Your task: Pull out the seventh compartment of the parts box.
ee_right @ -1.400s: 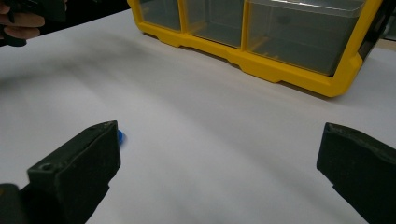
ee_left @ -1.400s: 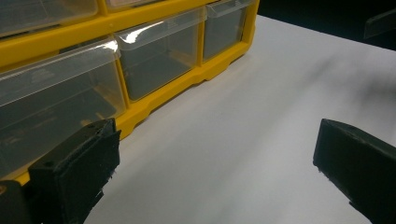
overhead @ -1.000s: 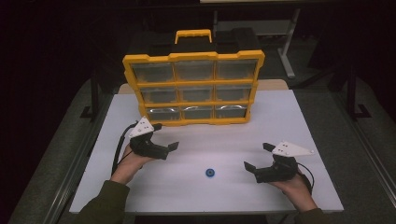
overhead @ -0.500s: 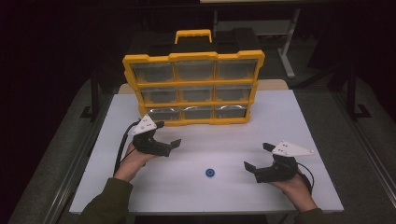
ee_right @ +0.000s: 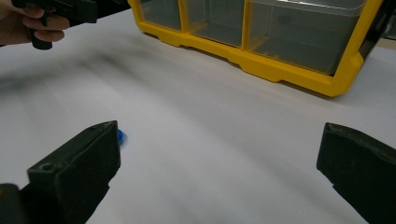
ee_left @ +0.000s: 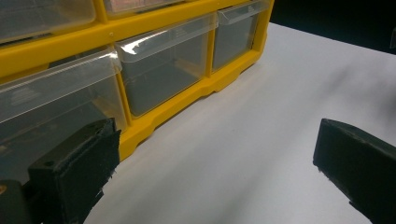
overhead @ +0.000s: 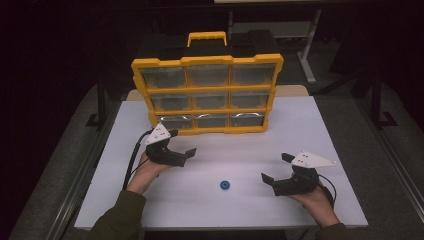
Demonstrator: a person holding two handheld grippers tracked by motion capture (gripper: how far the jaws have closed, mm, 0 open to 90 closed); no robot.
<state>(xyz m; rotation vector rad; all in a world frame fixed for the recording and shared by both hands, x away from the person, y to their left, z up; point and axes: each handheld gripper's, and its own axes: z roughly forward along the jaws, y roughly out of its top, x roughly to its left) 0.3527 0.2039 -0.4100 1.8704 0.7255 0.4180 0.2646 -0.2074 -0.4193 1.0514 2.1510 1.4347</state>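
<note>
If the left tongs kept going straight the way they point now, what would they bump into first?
Most likely the yellow drawer cabinet: the left tongs, jaws open, aim along its bottom row of clear drawers. The angle is shallow, so depth is uncertain.

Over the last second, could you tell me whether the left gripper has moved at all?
Yes. The left gripper has moved forward, closer to the bottom row of the yellow drawer cabinet; its jaws are open.
</note>
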